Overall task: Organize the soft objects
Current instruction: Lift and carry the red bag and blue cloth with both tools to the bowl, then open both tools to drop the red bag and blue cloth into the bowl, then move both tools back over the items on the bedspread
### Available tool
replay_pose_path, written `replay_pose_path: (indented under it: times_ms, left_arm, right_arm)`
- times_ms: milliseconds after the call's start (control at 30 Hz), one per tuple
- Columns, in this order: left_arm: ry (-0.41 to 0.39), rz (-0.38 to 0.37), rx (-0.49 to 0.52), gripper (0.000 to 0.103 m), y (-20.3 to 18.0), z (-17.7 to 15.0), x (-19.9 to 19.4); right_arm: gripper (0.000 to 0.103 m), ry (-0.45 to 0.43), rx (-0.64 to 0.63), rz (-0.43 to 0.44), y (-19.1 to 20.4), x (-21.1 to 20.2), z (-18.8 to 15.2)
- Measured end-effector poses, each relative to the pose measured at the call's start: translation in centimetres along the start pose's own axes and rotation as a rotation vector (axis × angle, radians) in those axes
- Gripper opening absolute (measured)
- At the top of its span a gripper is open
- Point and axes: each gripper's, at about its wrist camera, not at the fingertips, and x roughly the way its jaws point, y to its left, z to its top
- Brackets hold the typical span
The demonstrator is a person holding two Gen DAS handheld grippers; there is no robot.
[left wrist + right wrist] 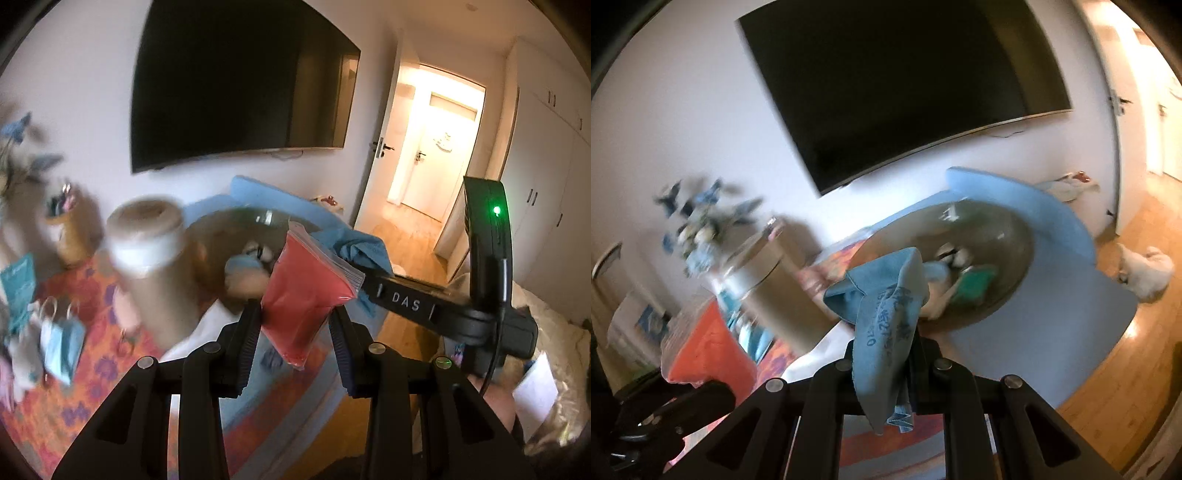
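My left gripper [295,317] is shut on a clear zip bag of red filling [306,295], held in the air above the table. My right gripper [882,350] is shut on a crumpled blue cloth with dark print [886,310]; the cloth also shows in the left wrist view [358,251]. Beyond both lies a round brownish basket [1008,291] on a blue mat [1052,295]. It holds a white and blue soft toy [247,266] and a green item [975,284]. The red bag also shows at the left of the right wrist view [709,350].
A tall tan cylinder with a white band [155,273] stands on the orange patterned tablecloth [92,354], next to a small jar [70,236], blue flowers [701,229] and small gift bags [59,347]. A TV [236,85] hangs above. A white soft shape [1145,273] lies on the wood floor.
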Motion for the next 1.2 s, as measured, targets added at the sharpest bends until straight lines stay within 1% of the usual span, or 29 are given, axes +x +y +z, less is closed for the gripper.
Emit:
replay_pose_path:
  times_ms: [67,133,200,267,300,333,367,400,433,467,500,533,567,600,633,667,800,933,1000,1033,1067,1133,1200]
  left_arm:
    - [-0.001,0.023,0.005,0.035,-0.8,1.5,1.5]
    - [0.015,0.026,-0.02,0.035,-1.1,2.9,3.4]
    - [0.029,0.062,-0.026,0.035,-1.3,3.9,5.1]
    - [0.053,0.103,-0.025,0.035,-1.6,4.8,7.2]
    - [0.059,0.125,-0.016,0.035,-1.8,5.1,7.9]
    - [0.066,0.152,-0.014,0.035,-1.9,5.5,8.9]
    - [0.071,0.165,-0.021,0.039,-1.7,5.8,9.8]
    - [0.078,0.166,-0.032,0.046,-1.2,6.2,10.8]
    - [0.078,0.173,-0.037,0.058,-1.0,6.4,11.5]
    - [0.079,0.189,-0.036,0.076,-0.9,6.5,12.0]
    - [0.077,0.208,-0.037,0.081,-0.9,6.6,12.3]
    - [0.062,0.207,-0.043,0.083,-0.8,6.7,12.1]
    - [0.051,0.186,-0.047,0.083,-0.7,6.6,11.8]
    - [0.045,0.153,-0.055,0.083,-0.8,6.6,11.4]
    - [0.043,0.137,-0.059,0.083,-0.9,6.7,11.4]
    - [0.039,0.123,-0.06,0.083,-1.1,6.7,11.1]
    - [0.02,0.1,-0.047,0.083,-1.6,6.5,9.6]
    - [-0.009,0.09,-0.038,0.083,-1.8,5.5,6.0]
    - [-0.055,0.104,-0.037,0.083,-1.5,4.5,2.9]
    - [-0.077,0.114,-0.037,0.084,-1.1,3.8,1.6]
    - [-0.098,0.134,-0.04,0.088,-0.6,2.7,0.0]
    - [-0.116,0.187,-0.064,0.09,0.9,0.8,-2.5]
    - [-0.102,0.214,-0.088,0.09,2.8,-1.1,-4.9]
  right_arm:
    - [0.011,-0.012,0.024,-0.011,-1.2,0.3,1.4]
    - [0.011,-0.015,0.056,-0.025,-2.5,1.0,2.9]
    - [0.011,-0.001,0.11,-0.018,-4.1,2.3,4.4]
    - [0.011,0.021,0.152,-0.047,-5.5,3.5,5.6]
    - [0.011,0.034,0.175,-0.048,-6.2,4.3,6.1]
    - [0.011,0.052,0.201,-0.031,-6.9,5.3,6.6]
    - [0.011,0.067,0.218,-0.019,-7.2,6.1,7.0]
    - [0.012,0.082,0.235,-0.008,-7.7,6.9,7.3]
    - [0.017,0.104,0.25,0.008,-8.2,7.8,7.7]
    - [0.021,0.122,0.262,0.024,-8.5,8.4,7.9]
    - [0.027,0.139,0.274,0.043,-8.7,8.9,8.0]
    - [0.031,0.145,0.282,0.053,-9.0,9.2,8.1]
    - [0.032,0.141,0.282,0.049,-9.1,9.2,8.2]
    - [0.037,0.136,0.276,0.043,-9.3,9.0,8.2]
    - [0.042,0.13,0.268,0.042,-9.4,8.7,8.2]
    - [0.043,0.124,0.265,0.042,-9.4,8.4,8.1]
    - [0.044,0.102,0.264,0.056,-9.3,7.1,7.6]
    - [0.045,0.095,0.229,0.059,-8.0,5.8,6.9]
    - [0.046,0.084,0.21,0.091,-6.9,4.6,6.1]
    - [0.055,0.078,0.195,0.096,-6.3,4.0,5.6]
    - [0.059,0.068,0.174,0.101,-5.7,3.3,5.0]
    - [0.061,0.055,0.118,0.128,-4.4,2.1,3.5]
    - [0.061,0.078,0.048,0.155,-3.0,1.5,1.7]
